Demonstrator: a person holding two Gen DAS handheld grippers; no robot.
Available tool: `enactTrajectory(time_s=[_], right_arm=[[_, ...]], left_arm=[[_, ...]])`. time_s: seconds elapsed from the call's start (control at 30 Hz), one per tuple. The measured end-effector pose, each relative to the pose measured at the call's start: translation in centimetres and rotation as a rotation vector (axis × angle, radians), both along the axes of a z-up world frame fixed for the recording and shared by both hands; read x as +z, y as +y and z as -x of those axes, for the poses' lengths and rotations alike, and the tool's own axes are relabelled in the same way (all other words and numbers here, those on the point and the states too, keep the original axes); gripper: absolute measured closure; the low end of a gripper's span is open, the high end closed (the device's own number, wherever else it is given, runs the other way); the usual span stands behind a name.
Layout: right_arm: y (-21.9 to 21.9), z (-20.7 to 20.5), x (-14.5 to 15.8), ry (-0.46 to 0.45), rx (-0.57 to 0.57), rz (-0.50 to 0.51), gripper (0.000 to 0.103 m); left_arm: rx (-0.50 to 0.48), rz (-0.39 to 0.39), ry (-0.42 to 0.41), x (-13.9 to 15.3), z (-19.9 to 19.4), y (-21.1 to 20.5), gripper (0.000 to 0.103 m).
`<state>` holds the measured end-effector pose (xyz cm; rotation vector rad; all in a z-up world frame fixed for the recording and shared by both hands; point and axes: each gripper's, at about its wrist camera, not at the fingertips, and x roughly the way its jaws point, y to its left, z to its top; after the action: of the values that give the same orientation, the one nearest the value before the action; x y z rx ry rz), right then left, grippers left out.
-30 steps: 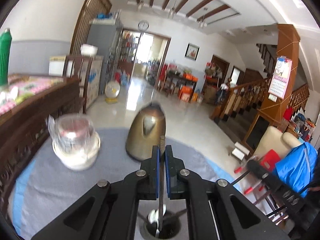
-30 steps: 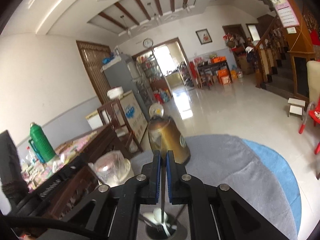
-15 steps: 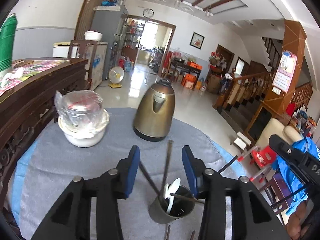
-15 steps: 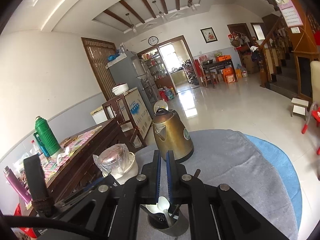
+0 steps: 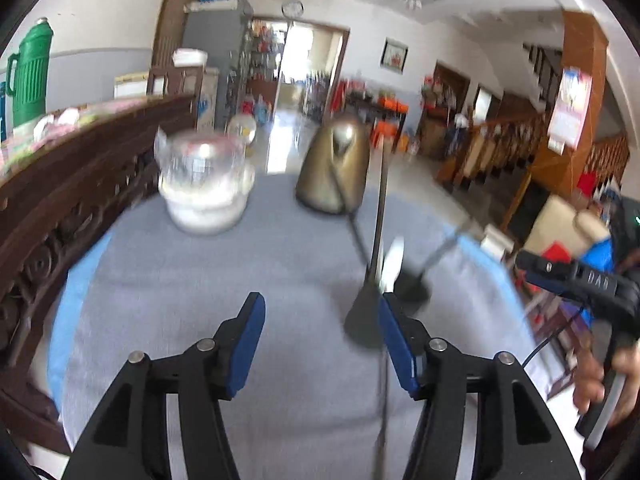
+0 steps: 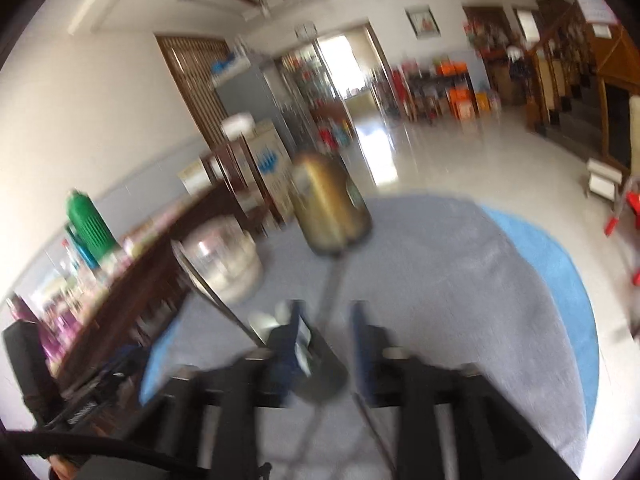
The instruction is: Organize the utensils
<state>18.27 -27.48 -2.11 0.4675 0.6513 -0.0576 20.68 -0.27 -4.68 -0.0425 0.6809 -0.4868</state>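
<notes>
Both tongs gape empty: left tongs [image 5: 320, 322] beside utensil cup [image 5: 366, 320], right tongs [image 6: 326, 332] straddling it.

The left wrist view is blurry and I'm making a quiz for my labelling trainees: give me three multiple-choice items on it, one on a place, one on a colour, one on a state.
1. Where does the utensil cup stand relative to the left gripper?
A. by its right finger
B. beyond its left finger
C. behind the kettle

2. What colour are the left gripper's finger pads?
A. red
B. blue
C. white

3. How does the left gripper stand?
A. shut on a chopstick
B. shut on nothing
C. open, holding nothing

Answers:
1 A: the dark cup sits right beside the right-hand finger, with the brass kettle far behind it.
2 B: both pads show blue against the black frame.
3 C: the grey tablecloth shows through a wide gap between the fingers.
</notes>
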Motion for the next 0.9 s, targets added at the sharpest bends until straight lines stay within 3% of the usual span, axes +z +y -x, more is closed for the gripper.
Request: enactTrajectory(time_s=[0.1, 0.2, 0.27, 0.43, 0.7, 0.77, 0.8, 0.9], right_arm=[[-0.2, 0.6, -4.2, 0.113, 0.026, 0.011, 0.031], [1.0, 1.4, -8.1, 0.249, 0.083, 0.069, 0.060], [1.5, 1.8, -9.8, 0.305, 0.075, 0.115, 0.063], [1.2, 0.0, -10.7, 0.319, 0.044, 0.160, 0.063], [2.3, -7.3, -12.9, 0.475, 0.130, 0.219, 0.063], [2.5, -8.1, -13.5, 0.494, 0.137, 0.248, 0.069], [2.7, -8.3, -13.5, 0.501, 0.140, 0.277, 0.089], [2.1, -7.6, -12.8, 0.477, 0.120, 0.260, 0.097]], left_arm=[[-0.013, -0.044, 0.072, -3.1, 1.6, 0.3, 0.043], [-0.034, -0.069, 0.128, -5.6, 3.4, 0.4, 0.043], [-0.044, -0.068, 0.160, -6.7, 4.1, 0.3, 0.043], [-0.046, -0.047, 0.223, -8.4, 5.3, 0.4, 0.043], [-0.038, -0.050, 0.193, -7.7, 6.2, 1.2, 0.043], [-0.030, -0.049, 0.195, -7.7, 6.1, 1.7, 0.043], [-0.025, -0.049, 0.195, -7.7, 6.1, 1.9, 0.043], [-0.011, -0.037, 0.199, -7.7, 5.9, 2.6, 0.043]])
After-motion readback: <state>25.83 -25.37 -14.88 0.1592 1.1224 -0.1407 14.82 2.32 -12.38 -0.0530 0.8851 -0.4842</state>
